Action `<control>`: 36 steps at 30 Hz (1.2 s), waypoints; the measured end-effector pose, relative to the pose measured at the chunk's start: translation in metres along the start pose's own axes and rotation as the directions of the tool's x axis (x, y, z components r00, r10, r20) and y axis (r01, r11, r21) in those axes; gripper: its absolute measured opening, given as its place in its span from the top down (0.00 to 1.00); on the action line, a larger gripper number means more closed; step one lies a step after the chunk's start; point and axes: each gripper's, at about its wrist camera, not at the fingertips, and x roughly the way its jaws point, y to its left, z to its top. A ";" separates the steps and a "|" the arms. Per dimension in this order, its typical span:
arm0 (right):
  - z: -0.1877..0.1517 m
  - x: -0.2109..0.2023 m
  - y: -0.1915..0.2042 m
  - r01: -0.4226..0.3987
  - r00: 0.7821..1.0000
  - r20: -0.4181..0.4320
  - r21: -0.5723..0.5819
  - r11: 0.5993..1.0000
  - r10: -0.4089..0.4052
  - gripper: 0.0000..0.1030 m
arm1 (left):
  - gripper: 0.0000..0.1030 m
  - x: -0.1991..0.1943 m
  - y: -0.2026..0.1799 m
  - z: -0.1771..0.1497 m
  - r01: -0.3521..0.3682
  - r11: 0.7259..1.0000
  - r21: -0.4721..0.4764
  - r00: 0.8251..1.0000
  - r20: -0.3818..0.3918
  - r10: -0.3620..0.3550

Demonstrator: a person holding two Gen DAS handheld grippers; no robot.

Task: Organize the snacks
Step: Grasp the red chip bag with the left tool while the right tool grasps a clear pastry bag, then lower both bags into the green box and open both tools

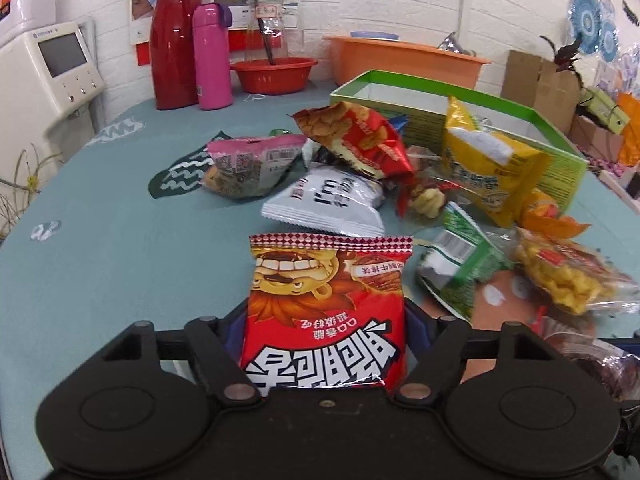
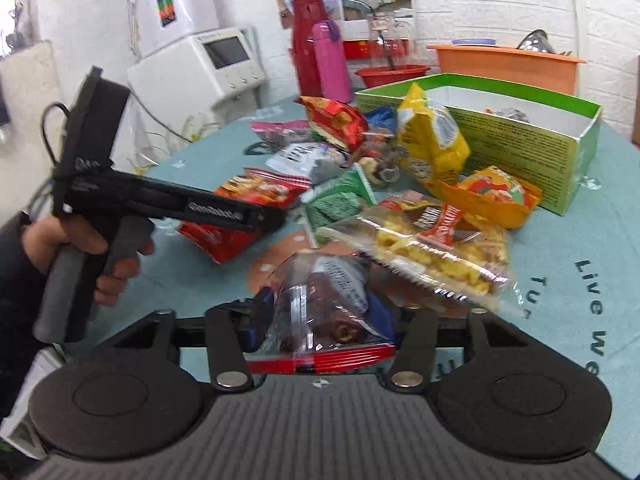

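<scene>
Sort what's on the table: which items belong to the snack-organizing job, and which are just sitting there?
Job:
red lion snack bag, between the left gripper fingers
clear bag of dark snacks, between the right gripper fingers
yellow bag
white bag
green box

Lying about:
red thermos
pink bottle
red basin
orange tub

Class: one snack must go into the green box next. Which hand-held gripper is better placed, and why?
Left. The left hand-held gripper already grips the red lion packet; the right one's packet sits between unclosed fingers.
</scene>
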 end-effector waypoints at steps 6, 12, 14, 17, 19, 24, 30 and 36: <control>0.008 -0.018 0.013 -0.060 0.996 0.059 -0.050 0.997 0.063 0.23 | 0.00 -0.039 0.007 -0.002 0.076 0.993 -0.094 0.996 0.052 -0.071; 0.030 -0.043 0.008 -0.061 0.978 0.197 -0.067 0.996 0.073 0.23 | 0.00 -0.071 -0.009 0.034 0.177 0.982 -0.071 0.969 0.185 -0.161; 0.040 -0.049 0.000 -0.008 0.968 0.248 -0.073 0.997 0.026 0.23 | 0.00 -0.072 -0.019 0.051 0.223 0.973 -0.060 0.954 0.219 -0.205; 0.055 -0.052 -0.019 0.096 0.950 0.303 -0.056 0.994 -0.075 0.23 | 0.00 -0.065 -0.036 0.076 0.278 0.960 -0.037 0.933 0.250 -0.260; 0.064 -0.051 -0.034 0.156 0.935 0.326 -0.037 0.987 -0.136 0.23 | 0.00 -0.056 -0.050 0.093 0.292 0.956 -0.017 0.924 0.265 -0.278; 0.082 -0.039 -0.073 0.284 0.894 0.363 -0.005 0.959 -0.263 0.23 | 0.00 -0.020 -0.078 0.133 0.337 0.942 -0.014 0.909 0.265 -0.321; 0.098 -0.009 -0.118 0.409 0.847 0.369 0.011 0.913 -0.383 0.22 | 0.00 0.035 -0.096 0.169 0.341 0.939 -0.051 0.913 0.256 -0.318; 0.111 0.025 -0.153 0.437 0.839 0.345 0.032 0.899 -0.420 0.22 | 0.00 0.087 -0.105 0.193 0.289 0.955 -0.059 0.937 0.221 -0.270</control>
